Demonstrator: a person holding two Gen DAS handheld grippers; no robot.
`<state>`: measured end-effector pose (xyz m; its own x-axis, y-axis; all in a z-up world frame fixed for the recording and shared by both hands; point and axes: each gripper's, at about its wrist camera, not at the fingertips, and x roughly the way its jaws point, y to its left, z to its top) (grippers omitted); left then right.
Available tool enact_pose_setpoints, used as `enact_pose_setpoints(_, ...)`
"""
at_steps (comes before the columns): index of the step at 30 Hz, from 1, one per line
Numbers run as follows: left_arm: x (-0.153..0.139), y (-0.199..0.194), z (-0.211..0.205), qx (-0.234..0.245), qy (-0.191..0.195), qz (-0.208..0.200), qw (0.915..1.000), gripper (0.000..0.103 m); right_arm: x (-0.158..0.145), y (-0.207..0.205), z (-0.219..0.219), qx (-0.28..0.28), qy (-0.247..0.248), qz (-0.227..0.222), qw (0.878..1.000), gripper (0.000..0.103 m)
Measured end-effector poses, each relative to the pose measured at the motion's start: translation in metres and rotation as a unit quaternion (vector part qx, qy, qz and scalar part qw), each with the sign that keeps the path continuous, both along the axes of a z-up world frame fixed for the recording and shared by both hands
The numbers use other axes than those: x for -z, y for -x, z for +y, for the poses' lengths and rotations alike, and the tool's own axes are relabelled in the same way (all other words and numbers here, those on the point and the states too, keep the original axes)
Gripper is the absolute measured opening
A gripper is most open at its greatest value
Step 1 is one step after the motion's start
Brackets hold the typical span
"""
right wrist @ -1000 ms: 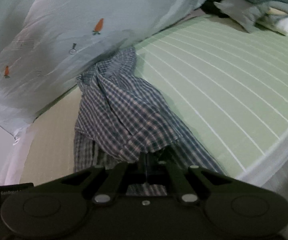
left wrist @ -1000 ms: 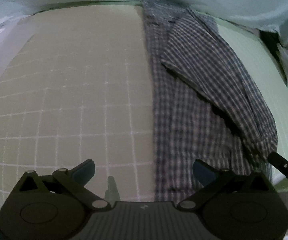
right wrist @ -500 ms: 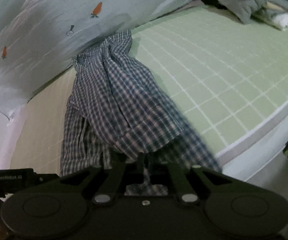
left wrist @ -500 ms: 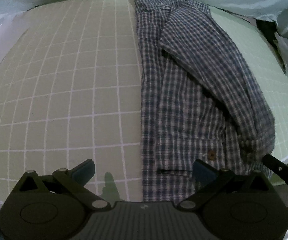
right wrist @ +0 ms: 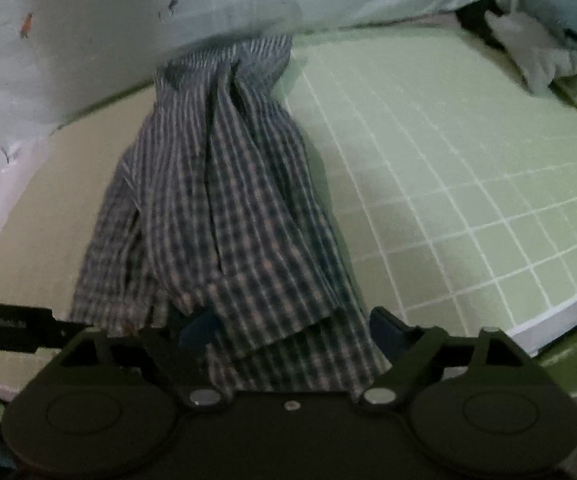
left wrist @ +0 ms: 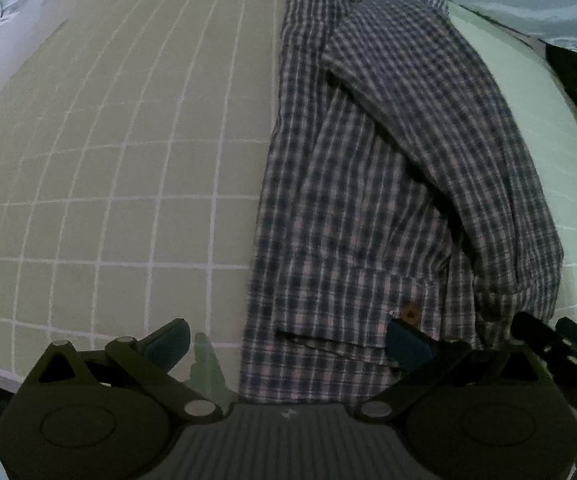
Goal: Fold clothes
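My right gripper (right wrist: 288,332) had just let go. A second earlier its jaws were pinched shut on the bunched hem of the plaid shirt (right wrist: 224,216); half a second earlier they were barely parted; now they stood wide, with the fabric draped loosely between them at the lower centre of the right wrist view and neither pad pressing on it. The blue pads (right wrist: 384,330) showed bare on the right side, cloth spilling past the left one.

The shirt lay in a long, narrow strip up the middle of both views, on the green gridded bed sheet (left wrist: 108,184), its far end tucked against the pale carrot-print quilt (right wrist: 128,20) at the top of the frame. In the left wrist view one folded layer ran down the right half, overlapping the flatter panel with a brown button (left wrist: 409,312) near the bottom.

My left gripper (left wrist: 288,346) hung over the shirt's near edge at the bottom of its frame, jaws spread and empty, the right pad just above the cloth by the button.

I judged the lengthwise fold as laid down and released. With both grippers free, the next step looked like taking the near hem to fold the strip across its length.
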<state>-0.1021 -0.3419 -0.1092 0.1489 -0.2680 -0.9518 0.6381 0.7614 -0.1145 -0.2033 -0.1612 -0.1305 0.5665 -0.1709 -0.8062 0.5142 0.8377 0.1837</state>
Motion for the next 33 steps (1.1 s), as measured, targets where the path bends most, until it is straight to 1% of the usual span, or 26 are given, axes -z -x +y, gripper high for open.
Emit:
enact_pose_setpoints(3, 0.006, 0.003, -0.001, -0.01, -0.006, 0.01, 0.9999, 0.103, 0.01, -0.004, -0.005, -0.018, -0.004, 0.019, 1.0, 0.087)
enact_pose_setpoints(10, 0.013, 0.008, -0.006, -0.026, -0.015, 0.019, 0.9994, 0.103, 0.017, -0.013, -0.013, -0.049, -0.012, 0.04, 0.998, 0.09)
enact_pose_setpoints(14, 0.012, 0.013, -0.006, -0.021, -0.003, 0.035, 0.9992, 0.101, 0.019, -0.018, -0.013, -0.057, -0.007, 0.05, 0.997, 0.09)
enact_pose_setpoints(17, 0.012, 0.02, -0.006, -0.008, 0.007, 0.049, 0.9988, 0.099, 0.018, -0.019, -0.009, -0.067, -0.003, 0.061, 0.996, 0.086)
enact_pose_setpoints(18, 0.011, 0.023, -0.006, -0.002, 0.007, 0.046, 0.9989, 0.098, 0.017, -0.02, -0.008, -0.071, -0.001, 0.064, 0.995, 0.082)
enact_pose_setpoints(19, 0.01, 0.025, -0.006, 0.004, 0.005, 0.04, 0.9992, 0.094, 0.016, -0.02, -0.005, -0.076, 0.001, 0.066, 0.995, 0.076)
enact_pose_setpoints(20, 0.009, 0.028, -0.007, 0.009, 0.005, 0.032, 0.9994, 0.089, 0.015, -0.021, -0.003, -0.08, 0.004, 0.068, 0.994, 0.073)
enact_pose_setpoints(21, 0.008, 0.03, -0.007, 0.015, 0.004, 0.024, 0.9996, 0.085, 0.014, -0.022, -0.001, -0.084, 0.007, 0.071, 0.994, 0.067)
enact_pose_setpoints(22, 0.006, 0.032, -0.008, 0.019, 0.005, 0.017, 0.9996, 0.076, 0.013, -0.022, 0.0, -0.087, 0.012, 0.072, 0.994, 0.056)
enact_pose_setpoints(23, 0.005, 0.032, -0.008, 0.021, 0.009, 0.016, 0.9996, 0.063, 0.012, -0.022, 0.001, -0.089, 0.016, 0.073, 0.993, 0.05)
enact_pose_setpoints(24, 0.004, 0.03, -0.008, 0.021, 0.018, 0.02, 0.9994, 0.056, 0.011, -0.021, 0.003, -0.092, 0.02, 0.075, 0.993, 0.036)
enact_pose_setpoints(25, 0.003, 0.029, -0.008, 0.021, 0.027, 0.025, 0.9991, 0.039, 0.01, -0.02, 0.002, -0.096, 0.021, 0.076, 0.992, 0.018)
enact_pose_setpoints(26, 0.002, 0.027, -0.007, 0.019, 0.035, 0.03, 0.9987, 0.021, 0.009, -0.019, 0.0, -0.097, 0.009, 0.074, 0.992, 0.009)
enact_pose_setpoints(27, -0.001, 0.023, -0.007, 0.015, 0.042, 0.036, 0.9983, 0.013, 0.009, -0.019, -0.002, -0.099, -0.004, 0.072, 0.992, 0.007)
enact_pose_setpoints(28, -0.003, 0.019, -0.006, 0.011, 0.049, 0.042, 0.9978, 0.009, 0.007, -0.019, -0.003, -0.099, -0.006, 0.07, 0.993, 0.005)
enact_pose_setpoints(30, -0.009, 0.011, -0.005, 0.001, 0.067, 0.053, 0.9963, 0.008, 0.003, -0.019, -0.006, -0.101, -0.009, 0.064, 0.993, 0.004)
enact_pose_setpoints(31, -0.016, 0.006, -0.004, -0.006, 0.083, 0.055, 0.995, 0.007, -0.003, -0.019, -0.009, -0.098, -0.013, 0.054, 0.994, 0.004)
enact_pose_setpoints(33, -0.033, -0.002, -0.006, -0.011, 0.112, 0.047, 0.9926, 0.007, -0.018, -0.021, -0.019, -0.09, -0.018, 0.031, 0.995, 0.004)
